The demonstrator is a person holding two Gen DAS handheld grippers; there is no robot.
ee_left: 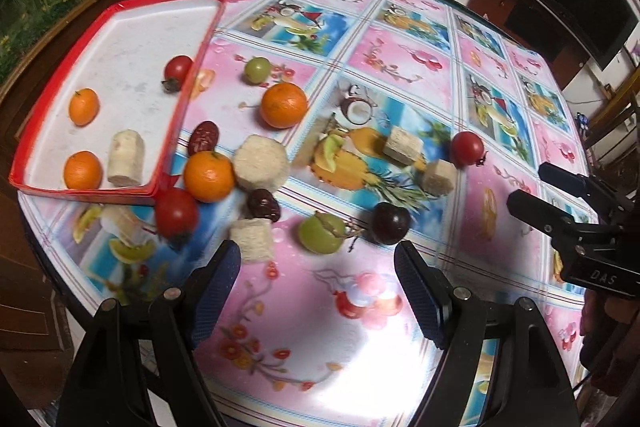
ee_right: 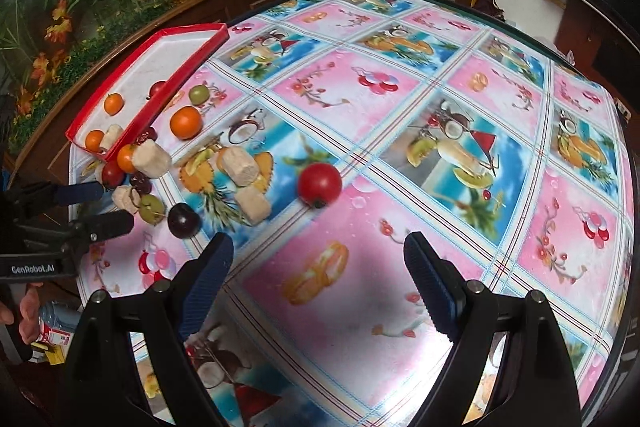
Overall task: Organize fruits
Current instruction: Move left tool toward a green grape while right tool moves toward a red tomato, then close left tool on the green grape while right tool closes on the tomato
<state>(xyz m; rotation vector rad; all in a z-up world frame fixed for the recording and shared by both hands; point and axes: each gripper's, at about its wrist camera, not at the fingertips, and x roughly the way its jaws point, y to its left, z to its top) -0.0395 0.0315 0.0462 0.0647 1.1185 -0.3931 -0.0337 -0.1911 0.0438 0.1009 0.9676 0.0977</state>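
Left gripper [ee_left: 318, 259]: jaws spread, empty. Green fruit [ee_left: 322, 231] lies just ahead between fingers, on tablecloth [ee_left: 320, 307]. Right gripper [ee_right: 319, 253]: spread, empty; red tomato [ee_right: 319, 184] ahead, farther off. Tray [ee_left: 176, 115] far left.

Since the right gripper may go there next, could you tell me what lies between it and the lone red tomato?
Nothing: in the right wrist view, only bare patterned tablecloth separates the open right gripper from the round red tomato.

Five chunks [ee_left: 261, 165], four oranges [ee_left: 284, 105], three tomatoes [ee_left: 467, 148], two dates [ee_left: 204, 139], two green fruits [ee_left: 322, 238].
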